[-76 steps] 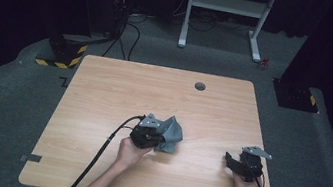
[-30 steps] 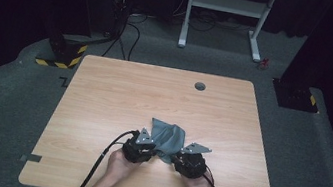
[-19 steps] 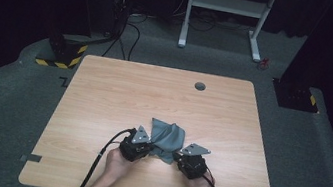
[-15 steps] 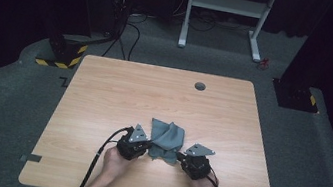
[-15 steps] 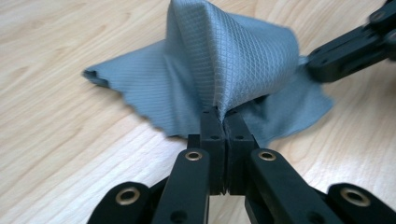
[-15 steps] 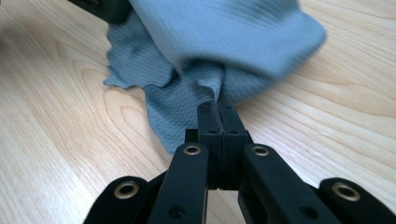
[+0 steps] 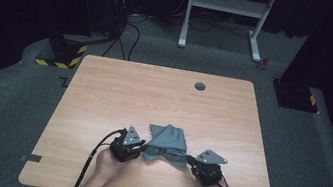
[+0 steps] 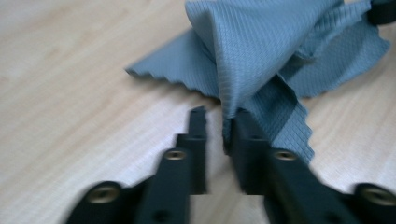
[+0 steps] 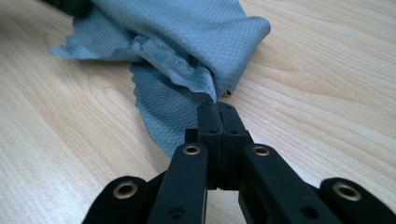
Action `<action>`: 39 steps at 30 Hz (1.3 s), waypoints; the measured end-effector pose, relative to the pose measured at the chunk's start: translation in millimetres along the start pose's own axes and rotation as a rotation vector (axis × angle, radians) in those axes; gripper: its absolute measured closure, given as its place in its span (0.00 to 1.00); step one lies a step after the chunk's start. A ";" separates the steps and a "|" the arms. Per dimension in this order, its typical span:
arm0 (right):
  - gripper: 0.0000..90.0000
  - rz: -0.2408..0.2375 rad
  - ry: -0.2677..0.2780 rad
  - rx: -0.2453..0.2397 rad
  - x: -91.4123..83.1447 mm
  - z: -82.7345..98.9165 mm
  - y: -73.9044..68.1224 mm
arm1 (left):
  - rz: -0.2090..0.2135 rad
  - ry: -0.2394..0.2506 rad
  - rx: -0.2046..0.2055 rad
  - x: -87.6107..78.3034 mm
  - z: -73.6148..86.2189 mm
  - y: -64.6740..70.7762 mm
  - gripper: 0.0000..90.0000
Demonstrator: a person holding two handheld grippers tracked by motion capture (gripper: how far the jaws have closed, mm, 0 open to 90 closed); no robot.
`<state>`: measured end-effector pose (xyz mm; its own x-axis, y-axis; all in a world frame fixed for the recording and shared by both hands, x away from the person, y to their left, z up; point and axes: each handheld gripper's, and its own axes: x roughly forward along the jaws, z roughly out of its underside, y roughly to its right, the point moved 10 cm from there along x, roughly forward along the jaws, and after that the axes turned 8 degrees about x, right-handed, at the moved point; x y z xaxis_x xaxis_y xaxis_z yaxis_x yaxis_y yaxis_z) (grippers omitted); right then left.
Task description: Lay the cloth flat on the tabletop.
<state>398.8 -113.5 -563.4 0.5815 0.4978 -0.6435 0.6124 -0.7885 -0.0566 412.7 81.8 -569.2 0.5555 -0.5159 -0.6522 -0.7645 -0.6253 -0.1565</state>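
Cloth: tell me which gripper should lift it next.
Right, probably. The right gripper has its jaws shut on a bunched edge of the cloth, so it could lift at once. The left gripper shows a gap between its jaws, with cloth only against one of them, so it would have to close first.

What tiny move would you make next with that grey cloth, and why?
Probably close the left tool: its jaws stand apart with the grey cloth against only one of them, while the right tool already pinches the other end. Then both could pull it flat.
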 end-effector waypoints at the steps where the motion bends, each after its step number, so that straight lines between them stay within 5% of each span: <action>1: 0.92 -0.014 -0.004 0.009 0.9 1.9 -2.4 | 0.005 -0.013 -0.009 1.2 4.1 2.7 0.70; 6: 0.78 -0.037 -0.022 0.020 5.4 9.0 -9.5 | 0.026 -0.052 -0.023 5.2 12.8 9.7 0.62; 9: 0.76 -0.026 -0.042 0.012 11.4 12.9 -11.8 | 0.035 -0.063 -0.026 10.1 12.6 11.8 0.73; 10: 0.79 -0.018 -0.054 0.009 13.8 14.1 -11.9 | 0.043 -0.057 -0.023 11.8 10.4 13.3 0.73; 12: 0.97 -0.008 -0.075 -0.009 19.2 16.1 -11.8 | 0.034 -0.058 0.013 14.5 6.3 14.2 0.94; 15: 1.00 -0.003 -0.080 -0.032 20.6 16.5 -10.5 | 0.030 -0.055 0.015 14.3 2.7 13.2 1.00; 21: 1.00 0.011 -0.061 -0.040 7.4 13.8 -0.6 | -0.053 0.013 -0.005 -12.8 -16.8 -17.6 1.00; 26: 1.00 0.052 -0.053 -0.061 -2.2 12.9 7.8 | -0.138 0.002 -0.007 -22.1 -19.0 -41.9 0.99; 30: 1.00 0.073 -0.028 -0.029 -13.8 12.2 22.7 | -0.104 0.009 -0.060 -27.9 -11.4 -47.2 0.99; 34: 0.99 0.010 -0.020 -0.026 -14.7 13.7 14.0 | -0.065 -0.023 -0.064 -20.2 0.7 -37.3 0.92; 39: 0.84 -0.044 -0.028 -0.038 2.5 9.6 -10.0 | -0.074 -0.020 -0.042 -18.2 4.8 -31.1 0.64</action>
<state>389.0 -107.9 -571.8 0.5387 0.5209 -0.6622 0.6570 -0.7518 -0.0569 424.8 113.5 -556.1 0.6026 -0.4559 -0.6550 -0.7072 -0.6853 -0.1736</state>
